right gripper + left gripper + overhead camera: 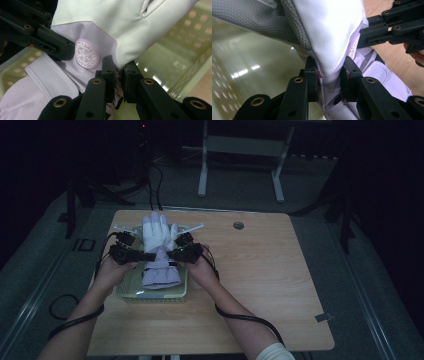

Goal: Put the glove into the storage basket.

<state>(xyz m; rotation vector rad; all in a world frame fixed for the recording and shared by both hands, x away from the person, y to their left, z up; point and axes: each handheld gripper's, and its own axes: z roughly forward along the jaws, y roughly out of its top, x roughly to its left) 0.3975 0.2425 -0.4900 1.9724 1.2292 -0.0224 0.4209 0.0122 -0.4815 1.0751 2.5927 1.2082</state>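
A white and pale lilac ski glove hangs over a pale green perforated basket at the table's left. Its fingers point away from me and its lilac cuff rests in the basket. My left gripper is shut on the glove's wrist from the left; in the left gripper view its pads pinch the white fabric. My right gripper is shut on the same wrist from the right. In the right gripper view its jaws pinch the fabric just right of a round embossed badge.
Wooden table with a round cable hole at the back. Two thin white sticks lie behind the glove. Beyond the table stands a white table frame on a grey floor. Cables trail from both grippers along my forearms.
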